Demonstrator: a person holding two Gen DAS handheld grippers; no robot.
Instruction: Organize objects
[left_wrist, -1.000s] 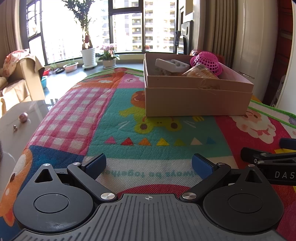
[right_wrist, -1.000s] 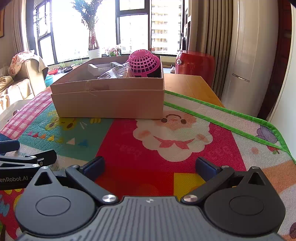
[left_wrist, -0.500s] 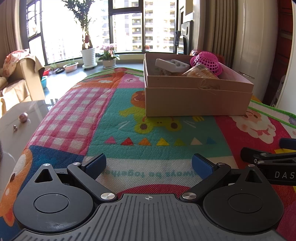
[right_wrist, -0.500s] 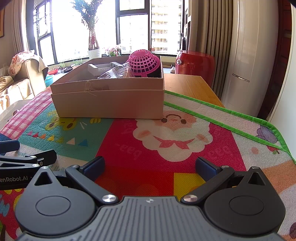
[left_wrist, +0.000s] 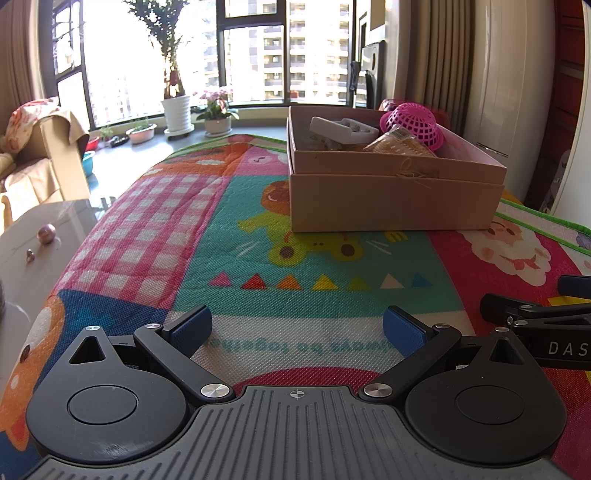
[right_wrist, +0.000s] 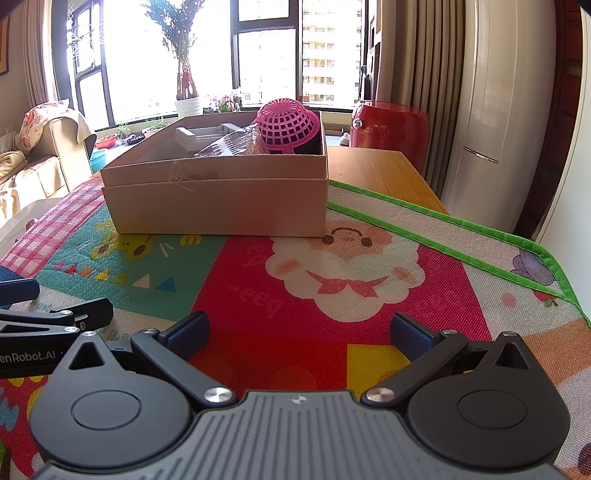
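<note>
Both the left gripper (left_wrist: 297, 328) and right gripper (right_wrist: 299, 330) sit spread and empty; pink basket (right_wrist: 287, 126) in cardboard box (right_wrist: 218, 201) looks light, flexible, best pinched at rim.

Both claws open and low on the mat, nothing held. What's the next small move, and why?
Probably ease the right claw forward toward the box. Both claws are open and hold nothing, no loose items show on the mat ahead, and the only things visible, including the pink basket, lie in that box.
</note>
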